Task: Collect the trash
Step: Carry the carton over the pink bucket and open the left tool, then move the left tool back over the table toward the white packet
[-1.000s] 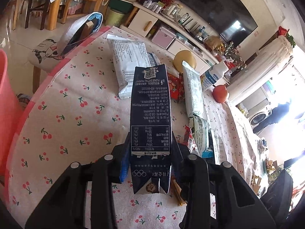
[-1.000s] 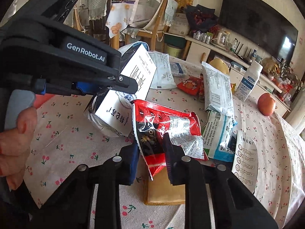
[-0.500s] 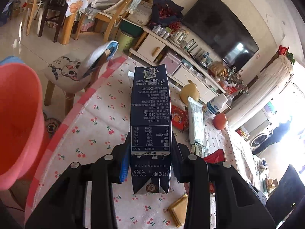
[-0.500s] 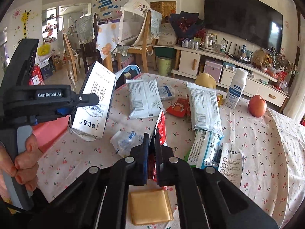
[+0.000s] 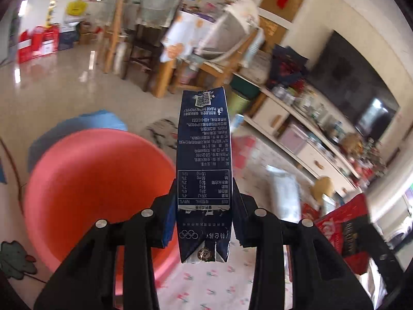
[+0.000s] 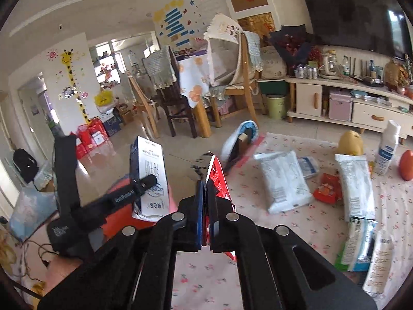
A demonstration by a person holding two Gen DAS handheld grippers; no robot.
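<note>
My left hand-held gripper [image 5: 205, 222] grips the dark carton [image 5: 204, 155]; beside it waits the red basin [image 5: 85, 193]. My right hand-held gripper [image 6: 205, 206] pinches the red wrapper [image 6: 219, 178]. Neither is dropped yet, and many packets [image 6: 281, 180] remain beyond on the tabletop [image 6: 258, 232].

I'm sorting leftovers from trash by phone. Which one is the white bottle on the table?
Start at the cherry-print tablecloth and go to its far right edge, near the TV cabinet. The white bottle stands upright there between a yellow fruit and a red one, blue-labelled, unlike the flat packets.

A dark-blue milk carton [image 5: 204, 155] held upright beside a coral-red basin [image 5: 85, 193], while a crumpled red snack wrapper [image 6: 218, 178] stands edge-on, pinched above the counter [image 6: 296, 232].
</note>
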